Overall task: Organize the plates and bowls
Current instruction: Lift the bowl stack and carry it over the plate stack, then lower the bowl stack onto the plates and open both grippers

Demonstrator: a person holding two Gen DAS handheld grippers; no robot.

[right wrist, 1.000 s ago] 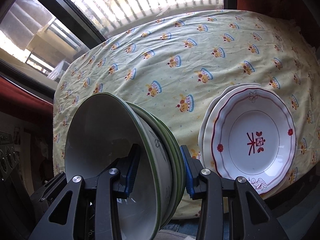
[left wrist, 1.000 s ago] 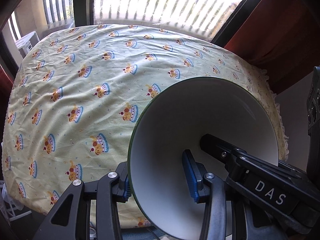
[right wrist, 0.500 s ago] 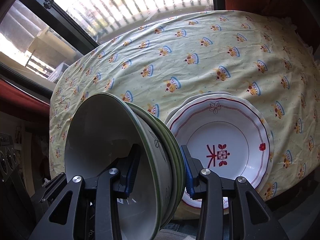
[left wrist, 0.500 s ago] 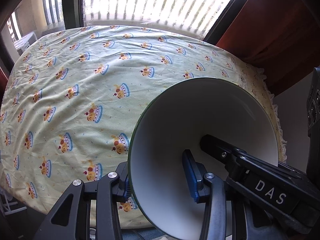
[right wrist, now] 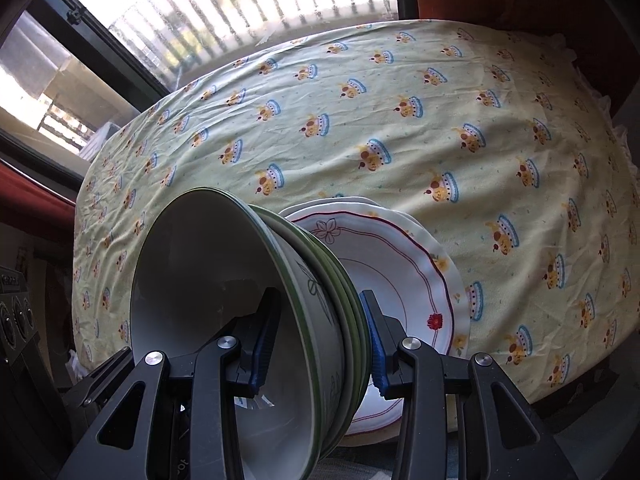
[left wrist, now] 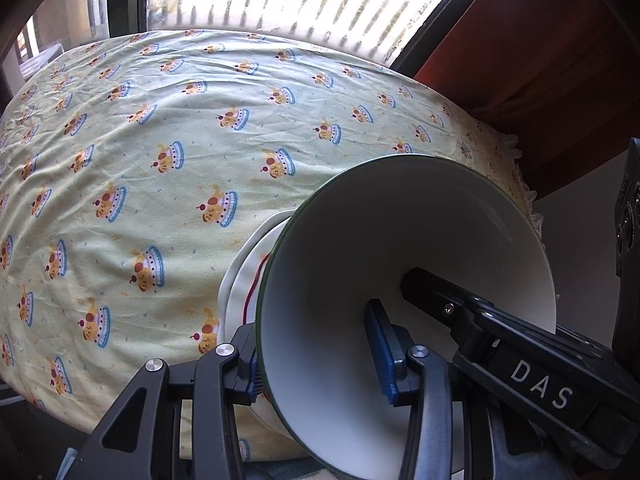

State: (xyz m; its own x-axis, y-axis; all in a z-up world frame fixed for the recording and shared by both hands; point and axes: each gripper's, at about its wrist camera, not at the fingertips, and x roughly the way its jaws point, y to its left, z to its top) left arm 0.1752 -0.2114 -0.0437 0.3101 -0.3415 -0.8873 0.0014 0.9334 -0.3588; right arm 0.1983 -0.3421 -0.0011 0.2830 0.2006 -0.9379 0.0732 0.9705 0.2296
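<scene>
**Bowls in both grips, plates already stacked**

Right wrist view first: we see a nested stack of green-rimmed bowls tipped on its side and clamped by its wall in our right hand-held gripper, one blue pad inside the innermost bowl and the other against the outside of the outermost. Several rims show, though we cannot count them surely. Just behind the stack, a pile of red-trimmed plates lies flat near the close edge of the table, which wears a pale cloth printed with little cakes.

From the left wrist view, our left hand-held gripper holds the same stack from the opposite side, closed across the white bowl wall; the other hand-held gripper's black frame reaches into the bowl from the right. Behind the bowl's rim we glimpse the edge of the plates on the cloth.

As we judge it, the plates are gathered into one pile and the bowls are nested together, so the sorting looks mostly done. What is left is to set the bowl stack down, perhaps on the plates or beside them, and let go with both grips. We see no other dishes on the cloth.
</scene>
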